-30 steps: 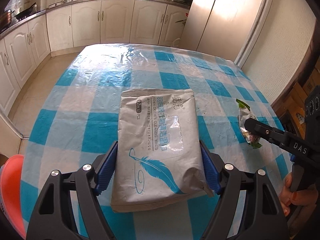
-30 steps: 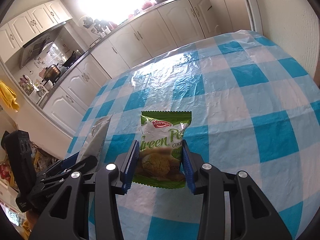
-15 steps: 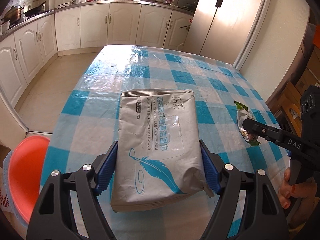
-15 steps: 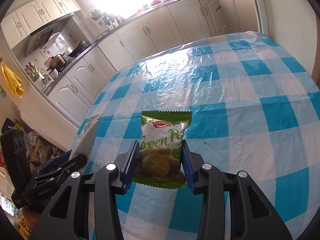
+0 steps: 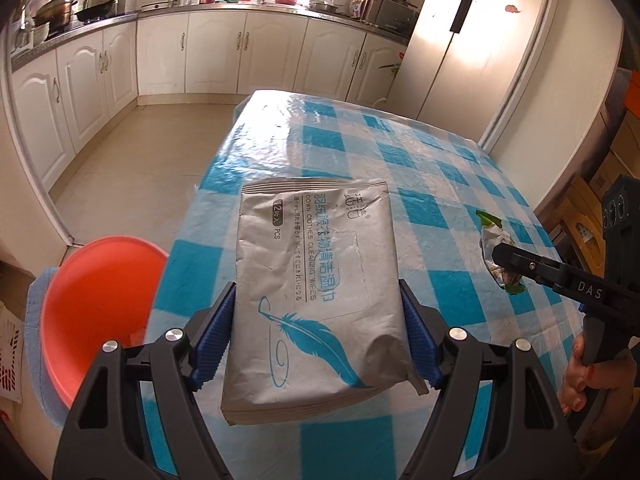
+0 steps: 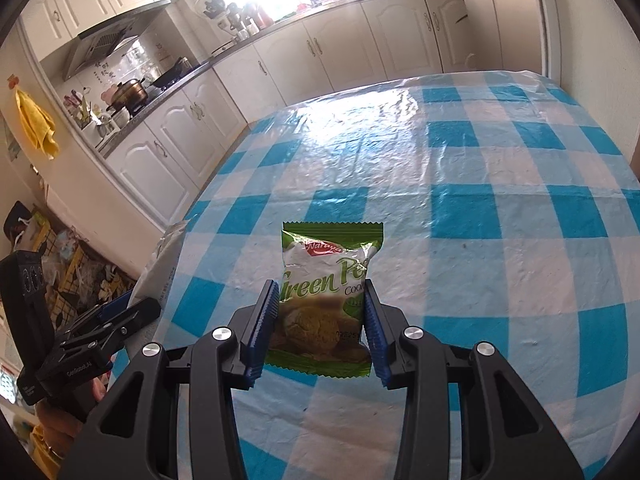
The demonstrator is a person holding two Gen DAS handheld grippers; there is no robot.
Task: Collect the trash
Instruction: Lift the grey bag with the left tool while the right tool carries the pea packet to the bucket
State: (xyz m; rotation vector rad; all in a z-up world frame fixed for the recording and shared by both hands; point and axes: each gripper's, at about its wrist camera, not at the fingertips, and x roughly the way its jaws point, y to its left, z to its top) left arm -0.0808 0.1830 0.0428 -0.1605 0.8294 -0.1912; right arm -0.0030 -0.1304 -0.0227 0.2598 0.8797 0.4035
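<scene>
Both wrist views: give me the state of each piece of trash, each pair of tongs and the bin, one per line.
Wipes pack: clamped in the left tongs, held above the table edge.
Cookie wrapper: clamped in the right tongs, above the tablecloth.
Orange bin: open, on the floor beside the table; inside not visible.

My left camera looks along my left hand-held gripper point(image 5: 316, 344), close above the worktop point(image 5: 424, 204) near its left edge, facing the far end. My right camera sits equally close, facing the far-left corner. Both share the checked worktop and cabinets point(image 6: 320, 56).
</scene>
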